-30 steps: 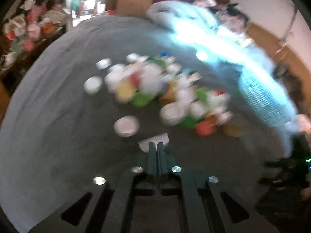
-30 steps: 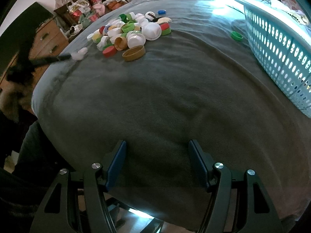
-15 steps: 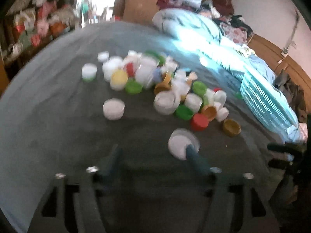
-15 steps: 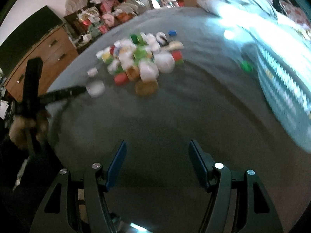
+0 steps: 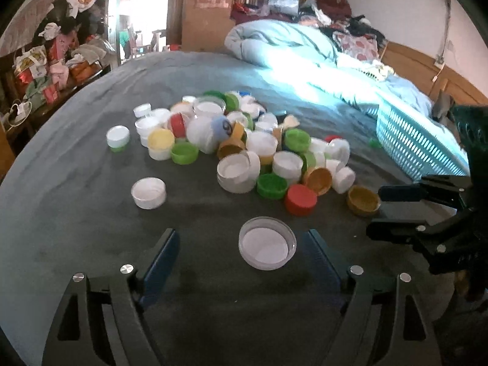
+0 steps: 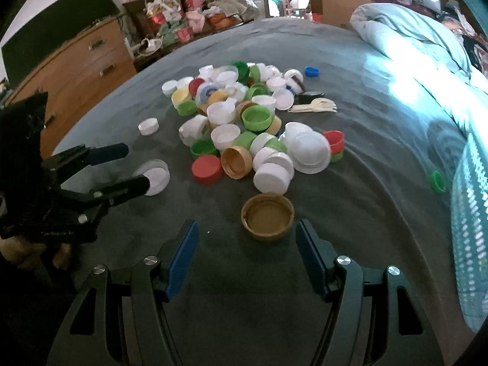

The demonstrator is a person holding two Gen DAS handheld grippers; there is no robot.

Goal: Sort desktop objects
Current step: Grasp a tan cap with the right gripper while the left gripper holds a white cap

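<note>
Left wrist view: clear lid [image 5: 267, 247] lies between wide left tongs [image 5: 241, 245], touching neither finger.

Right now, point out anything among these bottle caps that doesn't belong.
A pale wooden fork lies at the far right edge of the cap pile, the only non-cap there. One small green cap sits apart beside the turquoise basket.

Bottle caps heaped on a grey bed cover

The pile of caps [image 5: 244, 149] mixes white, green, yellow, red and tan pieces, many lying open side up. A clear lid [image 5: 267, 247] sits apart, open side up, nearer than the pile. A tan cap [image 6: 267, 216] lies alone, hollow up, and a red cap [image 6: 207, 170] rests flat at the pile's edge.
</note>
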